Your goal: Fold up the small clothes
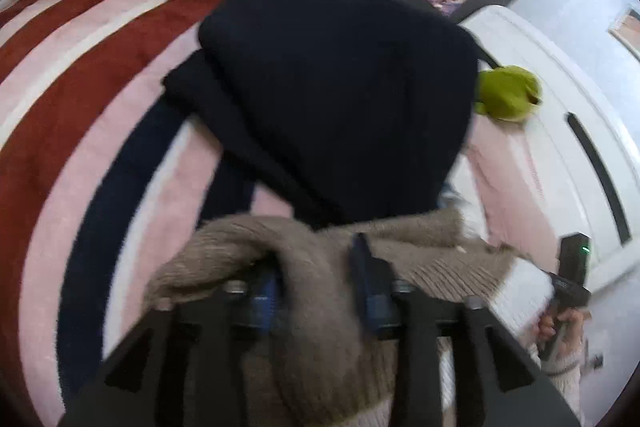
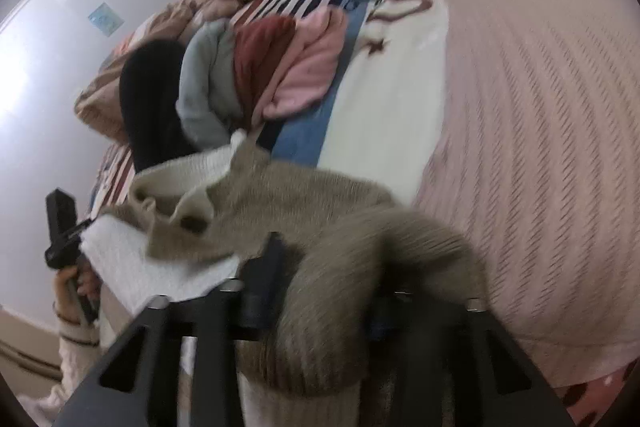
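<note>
On the bed [image 2: 540,107], the brown sweater [image 1: 312,267] drapes between the spread fingers of the left gripper [image 1: 316,291] and the right gripper [image 2: 332,291], neither pad visibly pressing it.

Fuzzy knitted taupe sweater [image 1: 304,267], matt dark cloth garment [image 1: 340,99], ribbed pink bedspread [image 2: 540,147]

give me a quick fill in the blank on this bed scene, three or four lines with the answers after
1. The garment draped between the left gripper's fingers is a ____ knit sweater.
2. In the left wrist view, the large dark garment lying beyond the sweater is ____ in colour.
3. The small soft toy at the bed's edge is ____.
4. In the right wrist view, the pink garment lies beside a dark ____ one.

Answers: brown; navy; green; red
</note>
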Available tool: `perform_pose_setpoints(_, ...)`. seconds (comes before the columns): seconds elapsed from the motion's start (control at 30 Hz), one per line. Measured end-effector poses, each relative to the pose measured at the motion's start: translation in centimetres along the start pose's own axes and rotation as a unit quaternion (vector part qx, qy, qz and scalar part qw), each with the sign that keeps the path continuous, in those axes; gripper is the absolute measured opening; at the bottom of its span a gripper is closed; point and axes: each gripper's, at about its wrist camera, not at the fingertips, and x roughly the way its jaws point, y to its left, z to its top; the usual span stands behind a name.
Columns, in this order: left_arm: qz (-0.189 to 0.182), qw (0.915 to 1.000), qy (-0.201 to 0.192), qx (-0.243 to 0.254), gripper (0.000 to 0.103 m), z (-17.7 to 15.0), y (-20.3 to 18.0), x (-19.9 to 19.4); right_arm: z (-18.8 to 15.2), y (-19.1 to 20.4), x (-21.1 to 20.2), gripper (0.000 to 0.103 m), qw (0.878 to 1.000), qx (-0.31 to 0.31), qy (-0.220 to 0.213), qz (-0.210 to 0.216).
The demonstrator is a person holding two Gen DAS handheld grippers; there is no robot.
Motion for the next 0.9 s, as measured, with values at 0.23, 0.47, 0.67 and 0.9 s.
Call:
perform_pose_setpoints(0.23, -0.004, 0.9949, -0.076, 0.067, 0.07, -2.6, -2.9, -10.2, -4.0, 2.7, -8.9, 0.068, 0.991, -0.076, -0.076, -0.074)
perform_pose_setpoints(0.47, -0.088, 0.9813, -0.035, 0.167, 0.065, -6.7, -10.5, -9.2, -7.1, 10.1, -10.0, 0.017, 0.982, -0.157, -0.087, 0.066)
perform_pose_setpoints(0.67, -0.064, 0.9853, 0.068, 0.143, 0.009, -9.5, -10.7, -0.4, -8.3, 11.1, -0.6, 0.007, 0.989, -0.148, 0.004, 0.02)
perform_pose_setpoints(0.9, 0.017, 0.9896, -0.006, 0.143, 0.011, -4.2, -10.0, -0.9, -5.1, 8.1, -0.8, 0.003, 0.994, -0.098, -0.054, -0.022)
